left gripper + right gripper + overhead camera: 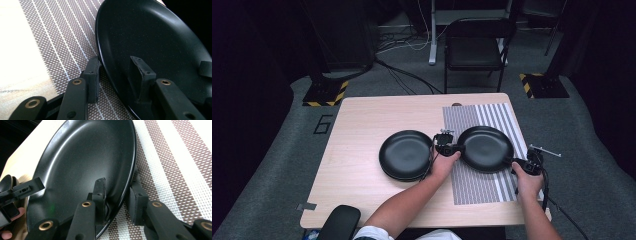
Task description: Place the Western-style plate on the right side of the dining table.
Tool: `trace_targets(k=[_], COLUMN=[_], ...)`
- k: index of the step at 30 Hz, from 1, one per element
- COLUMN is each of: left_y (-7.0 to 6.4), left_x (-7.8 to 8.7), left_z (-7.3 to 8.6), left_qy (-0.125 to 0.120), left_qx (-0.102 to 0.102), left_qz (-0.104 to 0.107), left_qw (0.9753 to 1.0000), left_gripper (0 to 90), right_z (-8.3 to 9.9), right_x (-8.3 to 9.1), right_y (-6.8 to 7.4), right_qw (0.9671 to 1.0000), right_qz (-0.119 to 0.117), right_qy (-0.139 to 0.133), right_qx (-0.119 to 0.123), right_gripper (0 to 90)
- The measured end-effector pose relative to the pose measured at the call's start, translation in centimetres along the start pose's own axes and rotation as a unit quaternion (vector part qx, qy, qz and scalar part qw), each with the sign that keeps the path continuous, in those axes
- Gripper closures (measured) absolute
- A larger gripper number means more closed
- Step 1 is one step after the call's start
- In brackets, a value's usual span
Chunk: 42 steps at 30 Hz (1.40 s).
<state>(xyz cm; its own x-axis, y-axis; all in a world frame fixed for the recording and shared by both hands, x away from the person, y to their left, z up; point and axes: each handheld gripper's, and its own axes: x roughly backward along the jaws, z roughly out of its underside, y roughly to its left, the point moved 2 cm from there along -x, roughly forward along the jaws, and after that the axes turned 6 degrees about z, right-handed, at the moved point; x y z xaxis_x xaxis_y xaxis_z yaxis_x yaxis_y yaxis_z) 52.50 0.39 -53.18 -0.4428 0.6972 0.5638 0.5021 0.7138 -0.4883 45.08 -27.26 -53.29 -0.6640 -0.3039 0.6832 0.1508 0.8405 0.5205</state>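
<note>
A black plate lies on the striped placemat at the table's right. My left gripper is at its left rim, and my right gripper at its lower right rim. In the left gripper view the left gripper straddles the plate's edge, one finger outside and the other inside the bowl. The right gripper clamps the plate the same way. Both look shut on the rim. I cannot tell whether the plate is lifted.
A second black plate, seemingly stacked on another, sits left of the mat on the wooden table. The other gripper shows across the plate in the right gripper view. A chair stands beyond the table's far edge.
</note>
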Motion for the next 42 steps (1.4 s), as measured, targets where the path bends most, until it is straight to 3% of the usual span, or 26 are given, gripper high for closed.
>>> trace_targets(k=[5, 9, 16, 25, 30, 32, 35, 37, 42], left_y=[0.0, -0.1, 0.0, 0.1, 0.2, 0.4, 0.6, 0.9, 1.8], left_x=[0.0, 0.0, 0.5, 1.7, 3.2, 3.9, 4.9, 5.5, 7.8], left_z=[0.0, 0.1, -0.2, -0.6, -1.2, -1.5, -2.0, -2.3, -2.9], left_qy=[0.001, 0.002, -0.001, -0.009, -0.019, -0.024, -0.021, -0.022, -0.033], left_qx=[-0.002, -0.007, -0.017, -0.018, -0.038, -0.042, -0.047, -0.059, -0.075], left_qz=[-0.001, 0.002, 0.001, 0.012, 0.009, 0.016, 0.027, 0.019, 0.01], left_qw=[1.0, 1.0, 0.9999, 0.9997, 0.9991, 0.9987, 0.9983, 0.9978, 0.9966], left_gripper=[60.5, 58.1, 54.5, 51.2, 51.3, 51.3, 53.1, 52.9, 53.4], right_z=[0.1, 0.3, 0.3, 0.0, -0.2, -0.3, -0.3, -0.2, -0.3], right_x=[0.1, 0.7, 1.0, 2.2, 2.7, 3.0, 3.3, 3.4, 3.8], right_y=[0.1, 0.4, 0.3, 0.4, 1.1, 1.6, 2.1, 2.3, 3.3], right_qw=[0.9999, 0.9985, 0.9983, 0.9951, 0.9908, 0.9878, 0.9858, 0.9866, 0.9854], right_qz=[0.008, 0.033, 0.031, 0.041, 0.063, 0.071, 0.071, 0.068, 0.055], right_qy=[-0.004, -0.025, -0.028, -0.055, -0.063, -0.067, -0.069, -0.068, -0.058], right_qx=[0.007, 0.036, 0.04, 0.071, 0.102, 0.121, 0.136, 0.132, 0.15], right_gripper=[67.9, 66.1, 62.5, 61.0, 59.7, 59.6, 59.4, 59.6, 60.3])
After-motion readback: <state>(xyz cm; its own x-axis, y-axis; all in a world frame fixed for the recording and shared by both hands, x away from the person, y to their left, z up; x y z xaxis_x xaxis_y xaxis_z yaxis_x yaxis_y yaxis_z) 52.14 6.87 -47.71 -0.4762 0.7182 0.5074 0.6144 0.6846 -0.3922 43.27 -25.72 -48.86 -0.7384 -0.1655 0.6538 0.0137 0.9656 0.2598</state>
